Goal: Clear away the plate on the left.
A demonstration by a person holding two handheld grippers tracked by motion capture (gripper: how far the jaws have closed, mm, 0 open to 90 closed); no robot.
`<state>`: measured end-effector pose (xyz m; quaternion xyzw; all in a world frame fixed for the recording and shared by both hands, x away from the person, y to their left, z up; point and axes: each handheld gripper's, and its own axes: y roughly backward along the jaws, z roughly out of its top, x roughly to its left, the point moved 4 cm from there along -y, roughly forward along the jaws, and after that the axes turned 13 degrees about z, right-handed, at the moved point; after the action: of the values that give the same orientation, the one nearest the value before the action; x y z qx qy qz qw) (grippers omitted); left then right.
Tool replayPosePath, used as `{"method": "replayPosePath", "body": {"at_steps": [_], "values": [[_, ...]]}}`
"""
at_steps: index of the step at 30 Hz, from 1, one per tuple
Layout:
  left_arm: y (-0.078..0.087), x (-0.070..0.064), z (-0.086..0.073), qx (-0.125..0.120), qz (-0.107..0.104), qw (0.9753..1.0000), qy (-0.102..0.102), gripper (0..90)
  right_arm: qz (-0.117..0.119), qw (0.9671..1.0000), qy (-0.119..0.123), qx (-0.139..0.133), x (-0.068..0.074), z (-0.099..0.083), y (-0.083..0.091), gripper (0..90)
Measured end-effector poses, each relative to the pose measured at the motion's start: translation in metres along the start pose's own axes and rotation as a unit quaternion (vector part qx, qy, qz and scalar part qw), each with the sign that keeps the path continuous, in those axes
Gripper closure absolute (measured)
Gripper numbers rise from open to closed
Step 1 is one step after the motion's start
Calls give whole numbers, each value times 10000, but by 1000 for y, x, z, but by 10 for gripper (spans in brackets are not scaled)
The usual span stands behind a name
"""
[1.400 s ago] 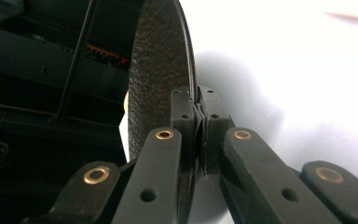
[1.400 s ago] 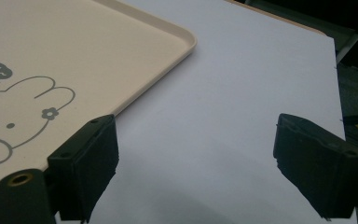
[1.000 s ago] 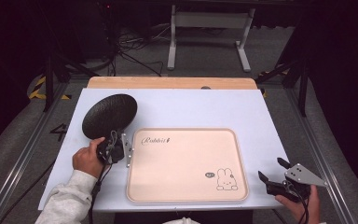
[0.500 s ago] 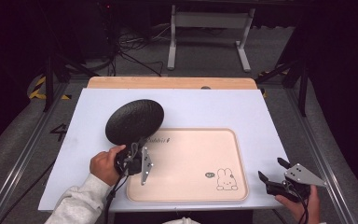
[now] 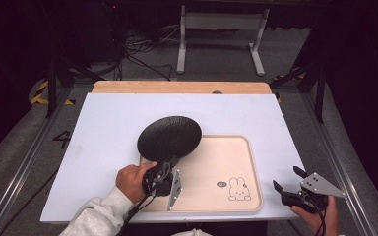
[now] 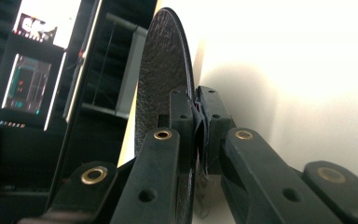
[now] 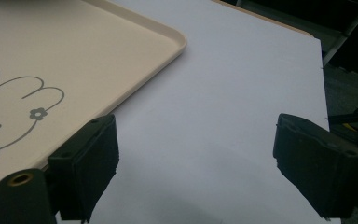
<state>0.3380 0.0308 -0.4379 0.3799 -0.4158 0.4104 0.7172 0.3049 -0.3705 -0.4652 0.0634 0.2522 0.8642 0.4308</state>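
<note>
Black plate [image 5: 170, 136] overhangs the tray's [image 5: 236, 152] left half; its right half lies open.

Beyond my white-topped desk [image 5: 118, 123] lay a grey carpeted floor [image 5: 216, 59], tangled black cables [image 5: 133, 54], a pale metal stand [image 5: 221, 29], and dark surroundings.

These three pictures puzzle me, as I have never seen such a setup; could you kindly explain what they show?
A person sits at a table holding hand-held tongs in each hand. One picture looks down from above; the other two come from cameras riding on the tongs. On the table lies a beige tray with a rabbit drawing. The left tongs are clamped on the rim of a black plate, held above the tray's corner. The right tongs are open, holding nothing, beside the tray.
</note>
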Motion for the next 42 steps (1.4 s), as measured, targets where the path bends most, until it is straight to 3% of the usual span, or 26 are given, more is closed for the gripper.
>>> {"method": "replayPosePath", "body": {"at_steps": [2, 5, 7, 12, 17, 19, 21, 27, 31, 34, 42], "values": [[0, -3, 5, -112, -29, 9999, 73, 861, -11, 10000, 2, -9, 0, 0, 0, 149], [2, -7, 14, -226, -93, 9997, 57, 861, -20, 10000, 11, -12, 0, 0, 1, 149], [4, -10, 20, -312, -111, 9994, -77, 859, -23, 10000, -5, -4, 0, -1, 1, 149], [5, -18, 30, -556, -266, 9981, -36, 854, -38, 10000, -13, -9, 0, -2, 3, 151], [6, -28, 38, -656, -375, 9968, -275, 849, -58, 10000, -42, -9, 0, -2, 4, 152], [5, -32, 39, -727, -444, 9961, -222, 853, -52, 10000, -37, -10, 0, -2, 4, 152], [5, -36, 41, -769, -544, 9951, -309, 860, -48, 10000, -26, -2, 0, -3, 4, 152], [3, -46, 44, -802, -726, 9933, -418, 873, -54, 10000, -21, 11, 0, -3, 3, 152], [2, -48, 44, -770, -954, 9919, -316, 861, -49, 10000, -12, 21, 0, -3, 3, 152], [0, -53, 41, -687, -1184, 9902, -282, 813, -47, 10000, 1, 35, 0, -3, 3, 152], [-2, -55, 38, -593, -1301, 9895, -195, 678, -69, 10000, 7, 20, 0, -3, 4, 151]]}}
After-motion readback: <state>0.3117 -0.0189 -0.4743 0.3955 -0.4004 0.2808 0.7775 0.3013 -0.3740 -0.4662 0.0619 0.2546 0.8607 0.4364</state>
